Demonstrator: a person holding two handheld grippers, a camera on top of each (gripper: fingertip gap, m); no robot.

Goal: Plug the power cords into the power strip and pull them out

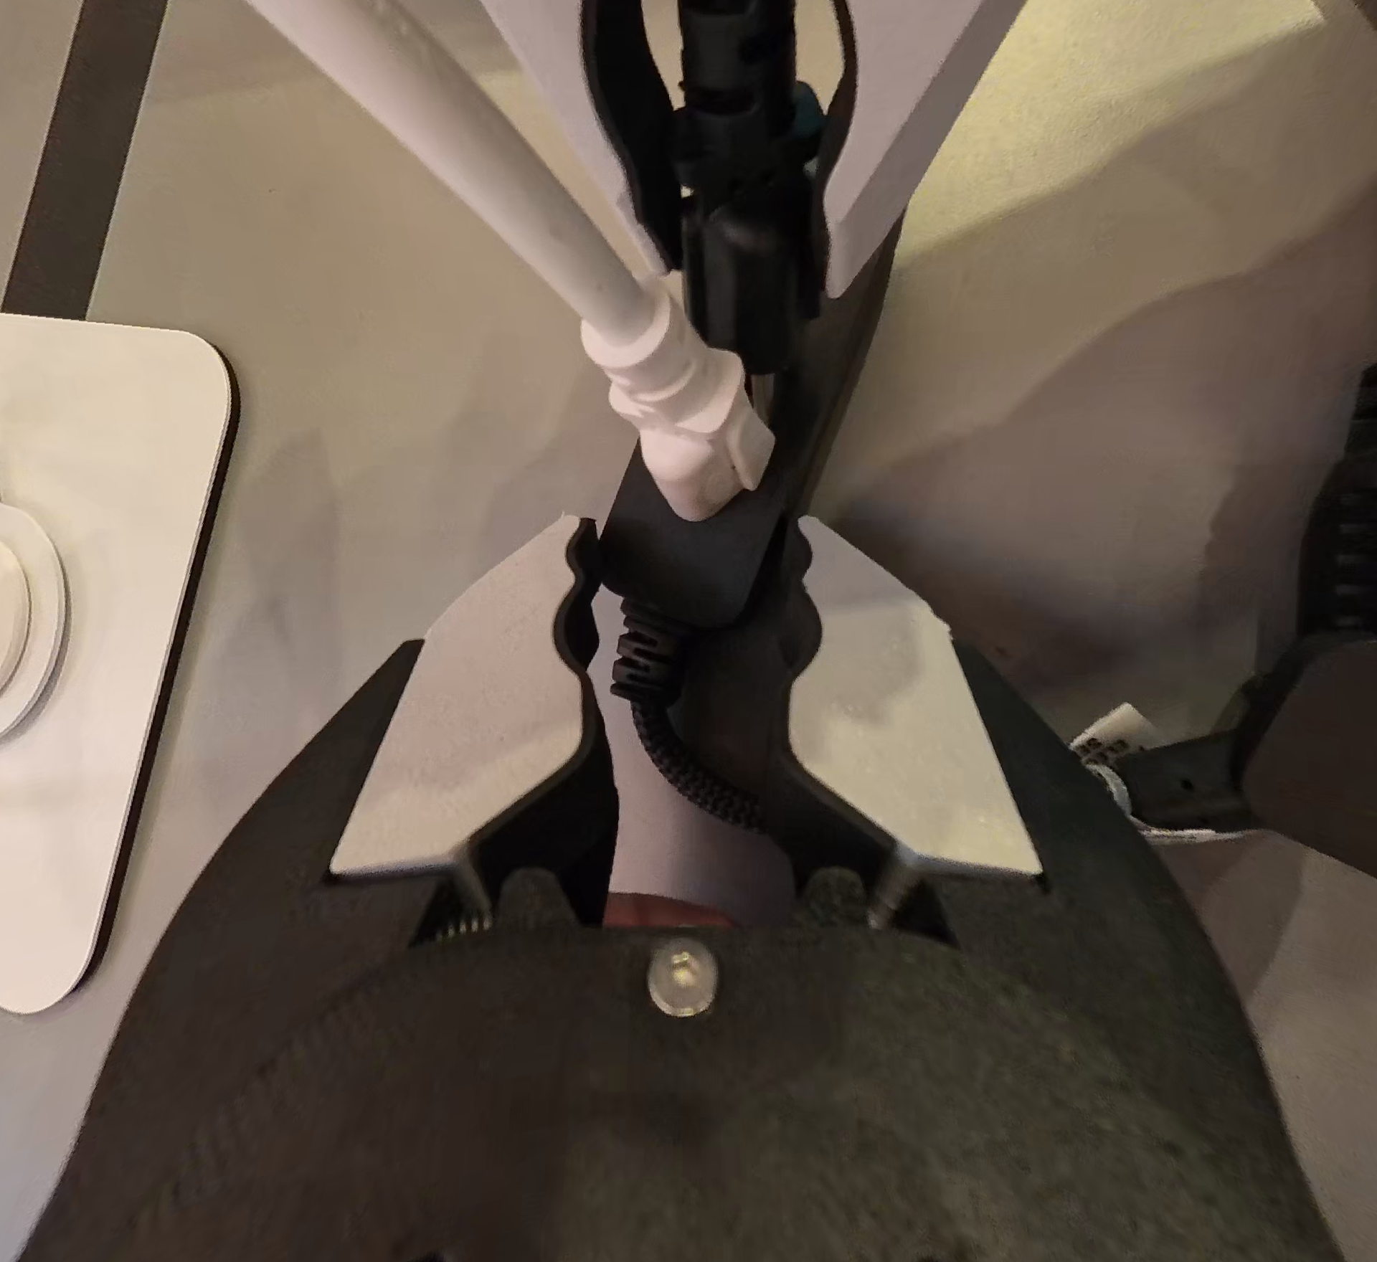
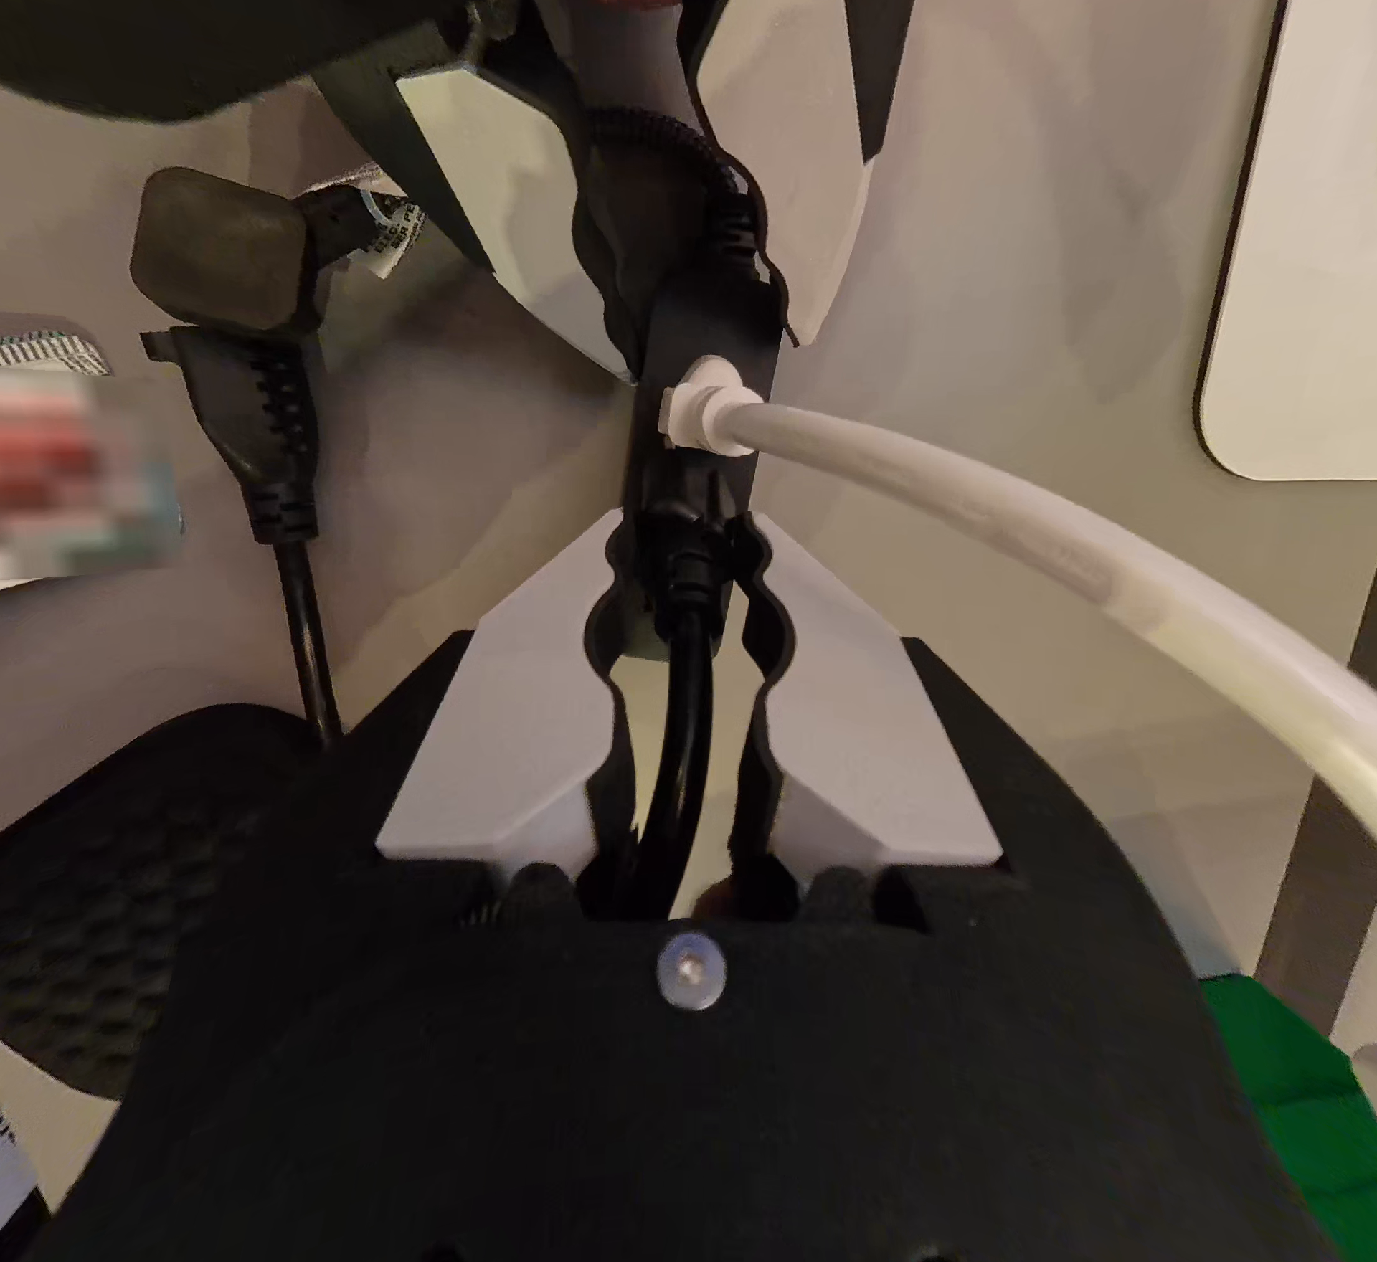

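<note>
A narrow black power strip with a braided black cord is held above the table. My left gripper is shut on its cord end. A white plug on a thick white cord sits in the strip. My right gripper is shut on a black plug at the strip's other end. How deep this plug sits is hidden. The white plug and the left gripper show in the right wrist view. The right gripper shows in the left wrist view.
A loose black plug with its cord and a black adapter block lie on the pale table to the right gripper's left. A white rounded board lies beside the strip. A green object is at the near right corner. The gap from one gripper's tips to the other's is roughly 6 cm. It is some 30 cm from my right tips to the green object.
</note>
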